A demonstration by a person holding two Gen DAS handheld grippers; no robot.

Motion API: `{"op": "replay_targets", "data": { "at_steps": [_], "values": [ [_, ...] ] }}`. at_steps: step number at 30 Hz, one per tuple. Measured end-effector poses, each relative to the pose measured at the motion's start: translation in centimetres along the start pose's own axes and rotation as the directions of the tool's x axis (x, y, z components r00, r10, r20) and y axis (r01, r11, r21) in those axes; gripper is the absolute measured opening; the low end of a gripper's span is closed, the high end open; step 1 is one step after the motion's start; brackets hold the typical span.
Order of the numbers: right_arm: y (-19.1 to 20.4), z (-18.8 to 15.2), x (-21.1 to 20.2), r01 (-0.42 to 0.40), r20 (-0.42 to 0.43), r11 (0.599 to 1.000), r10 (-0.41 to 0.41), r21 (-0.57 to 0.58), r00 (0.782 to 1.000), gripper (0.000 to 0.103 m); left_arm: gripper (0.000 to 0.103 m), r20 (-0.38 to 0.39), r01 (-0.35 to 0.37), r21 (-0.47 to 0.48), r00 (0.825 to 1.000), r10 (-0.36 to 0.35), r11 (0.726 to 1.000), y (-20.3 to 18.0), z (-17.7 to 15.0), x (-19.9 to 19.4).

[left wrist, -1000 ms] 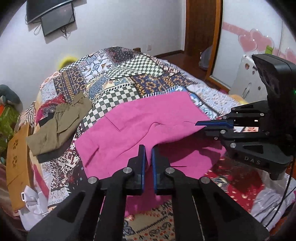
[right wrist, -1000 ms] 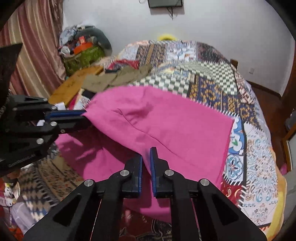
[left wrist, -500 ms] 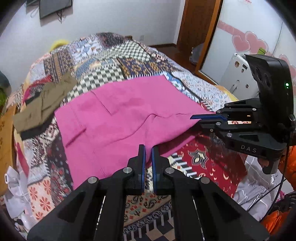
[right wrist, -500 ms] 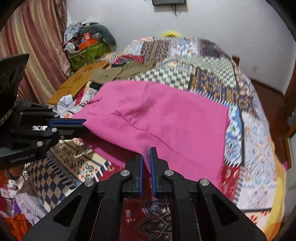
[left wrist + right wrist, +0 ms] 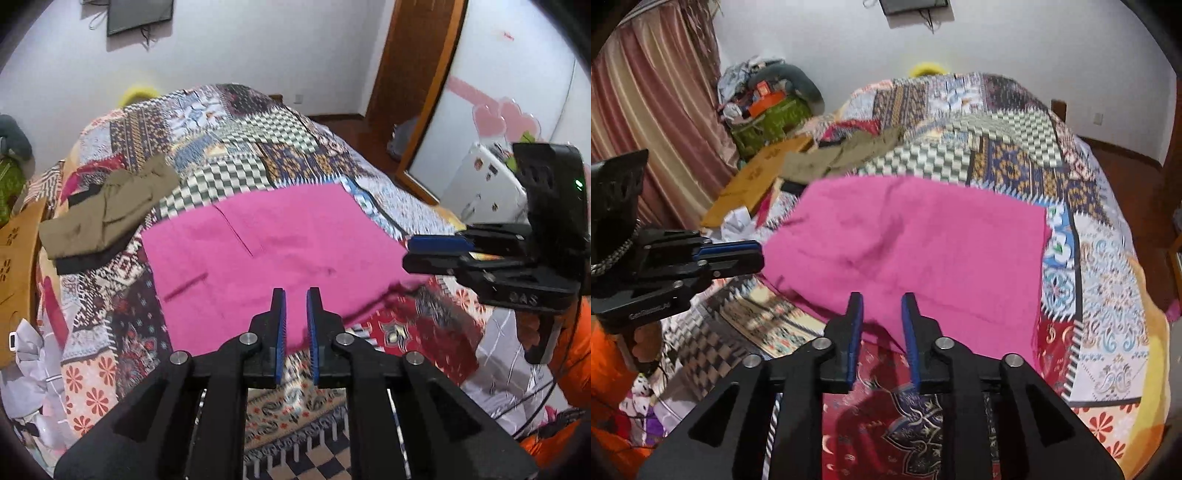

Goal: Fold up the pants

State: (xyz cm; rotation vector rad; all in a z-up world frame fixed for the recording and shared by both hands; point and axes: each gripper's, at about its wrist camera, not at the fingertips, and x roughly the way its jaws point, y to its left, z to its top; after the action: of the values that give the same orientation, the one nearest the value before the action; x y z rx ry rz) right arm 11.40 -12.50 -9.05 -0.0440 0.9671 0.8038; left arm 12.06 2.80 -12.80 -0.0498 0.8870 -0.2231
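Observation:
The pink pants [image 5: 266, 254] lie folded flat on the patchwork bed, also in the right wrist view [image 5: 923, 243]. My left gripper [image 5: 294, 297] is open and empty, just above the near edge of the pants; it shows from the side in the right wrist view [image 5: 759, 254]. My right gripper [image 5: 882, 301] is open and empty over the near edge; it shows in the left wrist view [image 5: 408, 253] at the right corner of the pants.
A folded olive and black garment [image 5: 107, 214] lies on the patchwork quilt [image 5: 236, 144] at the far left. A wooden board [image 5: 757, 177] and a pile of clutter [image 5: 768, 107] stand beside the bed. A door [image 5: 417, 74] is at the far right.
Both grippers held the near edge of the pants raised, then lowered it onto the bed and opened. The pants now lie flat and both grippers have drawn back slightly.

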Motion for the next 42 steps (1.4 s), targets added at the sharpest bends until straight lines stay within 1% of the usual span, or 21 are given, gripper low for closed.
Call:
{"op": "replay_targets", "data": {
  "at_steps": [3, 6, 8, 11, 13, 14, 15, 17, 20, 21, 23, 24, 26, 28, 32, 35, 38, 39, 40, 42],
  "values": [
    [0.4, 0.9, 0.0, -0.011, 0.037, 1.000, 0.010, 0.008, 0.999, 0.028, 0.014, -0.002, -0.025, -0.024, 1.000, 0.025, 0.999, 0.7, 1.0, 0.8],
    [0.5, 1.4, 1.1, -0.020, 0.032, 0.999, 0.019, 0.032, 0.999, 0.032, 0.021, -0.034, 0.002, -0.072, 0.999, -0.004, 0.997, 1.4, 1.6, 2.4],
    [0.4, 1.6, 2.3, -0.034, 0.010, 0.998, 0.034, 0.049, 0.999, 0.034, 0.023, -0.056, 0.007, -0.085, 0.998, -0.012, 0.996, 1.8, 1.5, 3.2],
    [0.3, 1.4, 4.9, -0.050, -0.049, 0.996, 0.053, 0.073, 0.997, 0.034, 0.025, -0.094, -0.008, -0.087, 0.996, 0.000, 0.996, 2.1, 0.9, 4.7],
    [-0.1, 0.9, 6.3, -0.051, -0.093, 0.995, 0.060, 0.091, 0.994, 0.034, 0.025, -0.128, -0.040, -0.083, 0.991, 0.029, 0.996, 2.7, 0.1, 5.7],
    [-0.3, 0.6, 6.6, -0.052, -0.107, 0.994, 0.063, 0.100, 0.992, 0.034, 0.025, -0.138, -0.063, -0.076, 0.989, 0.053, 0.995, 3.0, -0.3, 6.1],
    [-0.8, 0.2, 7.1, -0.055, -0.121, 0.992, 0.068, 0.114, 0.990, 0.034, 0.025, -0.139, -0.070, -0.071, 0.989, 0.060, 0.995, 3.3, -0.8, 6.2],
    [-1.5, -0.3, 6.8, -0.059, -0.106, 0.990, 0.073, 0.127, 0.992, 0.033, 0.025, -0.126, -0.068, -0.072, 0.990, 0.058, 0.995, 3.8, -1.4, 5.8],
    [-2.7, -0.8, 5.8, -0.034, -0.097, 0.989, 0.048, 0.145, 0.994, 0.033, 0.025, -0.118, -0.073, -0.070, 0.991, 0.064, 0.995, 4.1, -1.8, 5.1],
    [-3.1, -1.0, 5.5, -0.022, -0.094, 0.988, 0.037, 0.150, 0.995, 0.033, 0.024, -0.117, -0.083, -0.071, 0.990, 0.074, 0.994, 4.3, -1.9, 4.9],
    [-3.9, -1.3, 5.0, 0.016, -0.095, 0.987, -0.001, 0.160, 0.995, 0.033, 0.025, -0.117, -0.138, -0.061, 0.985, 0.130, 0.989, 4.6, -2.2, 4.6],
    [-4.6, -1.7, 4.7, 0.027, -0.095, 0.985, -0.011, 0.171, 0.995, 0.033, 0.026, -0.120, -0.153, -0.060, 0.982, 0.145, 0.986, 5.0, -2.4, 4.6],
    [-5.3, -2.1, 4.3, 0.049, -0.092, 0.980, -0.031, 0.191, 0.995, 0.033, 0.028, -0.115, -0.115, -0.101, 0.988, 0.103, 0.988, 6.0, -2.9, 4.4],
    [-6.2, -2.8, 3.7, 0.077, -0.095, 0.975, -0.058, 0.209, 0.994, 0.033, 0.028, -0.113, -0.099, -0.128, 0.990, 0.085, 0.987, 6.4, -3.0, 4.1],
    [-8.1, -4.2, 2.7, 0.110, -0.096, 0.956, -0.087, 0.272, 0.992, 0.033, 0.028, -0.110, -0.116, -0.122, 0.989, 0.102, 0.986, 6.3, -3.2, 3.8],
    [-9.2, -4.9, 2.1, 0.117, -0.099, 0.942, -0.090, 0.315, 0.991, 0.033, 0.029, -0.110, -0.131, -0.103, 0.987, 0.120, 0.986, 6.1, -3.4, 3.5],
    [-9.7, -5.6, 1.6, 0.139, -0.109, 0.935, -0.109, 0.327, 0.988, 0.035, 0.030, -0.113, -0.124, -0.110, 0.987, 0.111, 0.986, 6.4, -3.3, 3.5],
    [-9.9, -5.8, 1.5, 0.142, -0.111, 0.933, -0.112, 0.329, 0.988, 0.036, 0.030, -0.118, -0.131, -0.113, 0.986, 0.117, 0.985, 6.5, -3.1, 3.4],
    [-10.0, -5.8, 1.3, 0.145, -0.113, 0.933, -0.113, 0.330, 0.987, 0.037, 0.031, -0.121, -0.153, -0.110, 0.983, 0.140, 0.982, 6.6, -2.9, 3.2],
    [-10.1, -5.7, 1.0, 0.174, -0.121, 0.932, -0.142, 0.318, 0.982, 0.038, 0.031, -0.119, -0.200, -0.103, 0.975, 0.188, 0.974, 7.0, -2.4, 2.8]
  ]
}}
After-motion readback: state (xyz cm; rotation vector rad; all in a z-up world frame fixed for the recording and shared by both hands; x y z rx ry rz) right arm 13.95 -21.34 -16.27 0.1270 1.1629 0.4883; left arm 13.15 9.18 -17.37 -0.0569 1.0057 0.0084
